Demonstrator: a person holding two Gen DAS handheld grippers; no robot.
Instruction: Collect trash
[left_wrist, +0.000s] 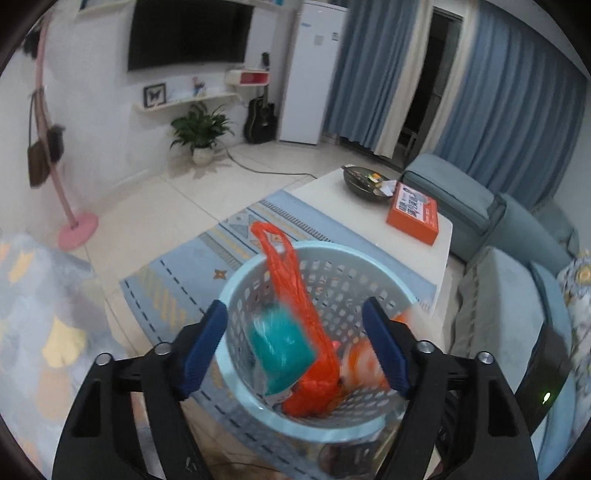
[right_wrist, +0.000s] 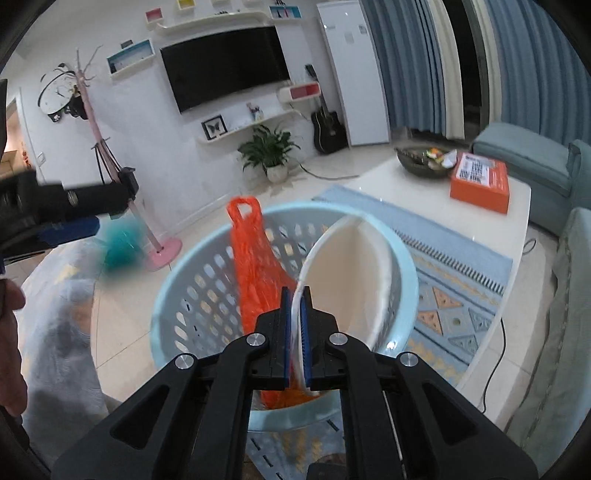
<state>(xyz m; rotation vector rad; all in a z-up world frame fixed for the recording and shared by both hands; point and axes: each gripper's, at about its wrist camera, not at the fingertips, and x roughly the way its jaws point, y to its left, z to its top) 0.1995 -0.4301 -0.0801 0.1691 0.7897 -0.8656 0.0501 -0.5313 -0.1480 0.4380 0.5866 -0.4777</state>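
A pale blue basket (right_wrist: 207, 295) stands by the rug's (right_wrist: 454, 280) edge with an orange bag (right_wrist: 255, 273) inside. The right gripper (right_wrist: 294, 325) is clamped on the rim of a thin white bowl (right_wrist: 354, 273), light and bendy, best held at its edge. The left gripper (left_wrist: 295, 347) is spread wide above the basket; a teal wrapper (left_wrist: 284, 347), blurred, is seen between its fingers, seemingly loose

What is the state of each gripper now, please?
Left gripper: open, over the light blue perforated plastic basket.
Right gripper: shut on the white paper bowl.
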